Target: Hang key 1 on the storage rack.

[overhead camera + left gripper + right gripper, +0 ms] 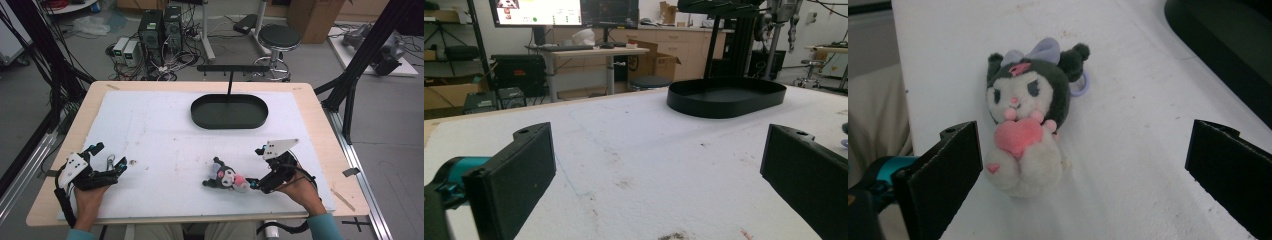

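Observation:
A small plush toy (pixel 226 178) with black ears, a lilac bow, a white face and a pink heart lies on the white mat at the front right. In the right gripper view the plush toy (pixel 1024 117) lies face up just ahead of the jaws, closer to the left one. My right gripper (pixel 256 168) is open beside the toy's right side and holds nothing; its jaws (pixel 1087 172) stand wide apart. My left gripper (pixel 111 157) rests open at the front left with bare mat between its jaws (pixel 659 175).
A black oval tray (pixel 200 118) sits at the back centre of the mat, its wall (pixel 724 106) showing ahead of the left gripper. A black T-shaped rack (pixel 230 70) rises behind it. A tiny speck of something (pixel 133 161) lies near the left gripper. The table edge (pixel 320 125) runs along the right.

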Tool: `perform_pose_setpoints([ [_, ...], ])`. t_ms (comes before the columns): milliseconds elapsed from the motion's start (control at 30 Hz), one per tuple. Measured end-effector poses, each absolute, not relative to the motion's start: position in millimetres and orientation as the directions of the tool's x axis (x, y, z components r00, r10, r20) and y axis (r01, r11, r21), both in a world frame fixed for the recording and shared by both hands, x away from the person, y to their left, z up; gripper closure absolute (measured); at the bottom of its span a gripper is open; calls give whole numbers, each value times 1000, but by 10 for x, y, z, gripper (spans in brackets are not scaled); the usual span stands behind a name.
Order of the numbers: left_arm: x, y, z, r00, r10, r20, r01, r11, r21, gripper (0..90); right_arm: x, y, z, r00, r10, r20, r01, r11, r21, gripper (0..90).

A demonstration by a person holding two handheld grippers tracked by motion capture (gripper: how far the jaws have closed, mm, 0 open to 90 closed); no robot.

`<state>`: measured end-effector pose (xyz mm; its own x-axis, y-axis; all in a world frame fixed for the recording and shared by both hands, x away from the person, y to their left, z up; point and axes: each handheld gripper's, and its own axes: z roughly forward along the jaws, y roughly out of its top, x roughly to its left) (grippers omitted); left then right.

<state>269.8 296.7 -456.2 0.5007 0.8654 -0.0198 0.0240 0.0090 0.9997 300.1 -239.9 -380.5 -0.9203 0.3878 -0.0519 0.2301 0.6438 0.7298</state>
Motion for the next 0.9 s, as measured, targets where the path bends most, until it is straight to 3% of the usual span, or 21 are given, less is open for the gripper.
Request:
perform_pose_setpoints([
  [400, 2697, 2968, -4562, 501, 865, -17, 23, 6, 1000, 17, 3001, -2180, -3958, -948, 314, -55, 214, 754, 621, 9],
  [833, 2698, 2967, -4563, 501, 865, -20, 24, 9, 1000, 17, 3009, -2036, -4073, -957, 287, -32, 220, 798, 561, 16],
  [900, 2699, 2970, -4562, 501, 865, -18, 23, 7, 1000, 17, 3001, -2008, -4096, -962, 271, -28, 214, 813, 542, 65],
])
